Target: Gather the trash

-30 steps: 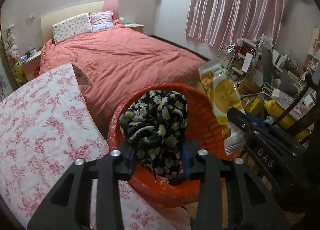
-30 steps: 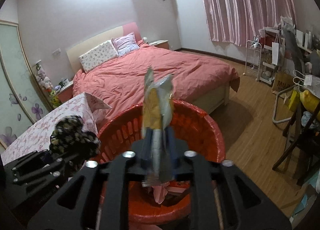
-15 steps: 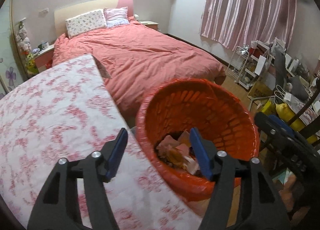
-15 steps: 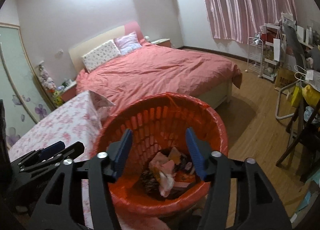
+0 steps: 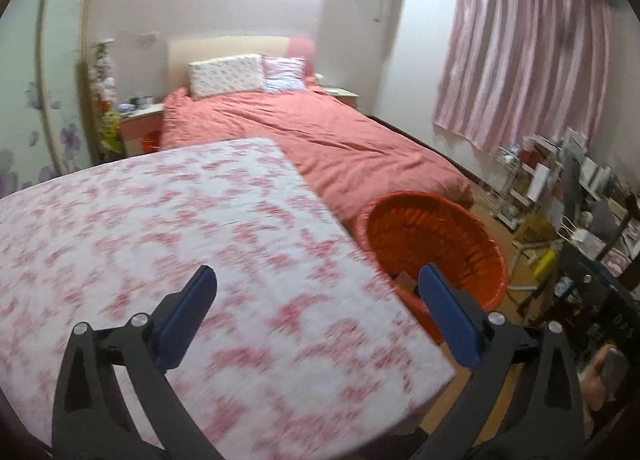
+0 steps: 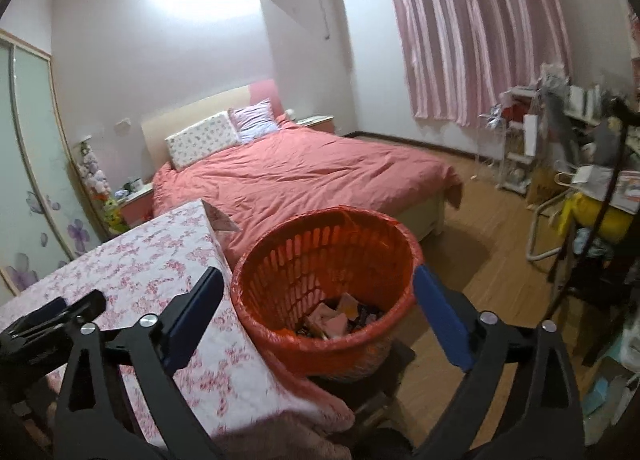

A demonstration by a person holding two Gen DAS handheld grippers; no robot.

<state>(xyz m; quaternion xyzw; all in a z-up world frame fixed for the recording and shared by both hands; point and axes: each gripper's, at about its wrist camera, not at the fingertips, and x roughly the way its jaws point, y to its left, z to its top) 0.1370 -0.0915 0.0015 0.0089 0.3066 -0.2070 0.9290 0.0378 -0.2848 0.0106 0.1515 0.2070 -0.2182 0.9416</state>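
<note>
Jaws opening, empty; only right wrist shows basket's point(image 6: 280, 260) trash point(image 6: 340, 316).

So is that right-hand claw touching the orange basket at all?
Apart. In the right wrist view the right gripper is opening wide with nothing between its jaws; the orange basket sits beyond and below its blue pads.

The left wrist view looks down over the floral-covered table point(image 5: 168, 227) toward the bed point(image 5: 320, 139); the right wrist view sits close above the orange basket point(image 6: 280, 324); both share table, basket and bed
</note>
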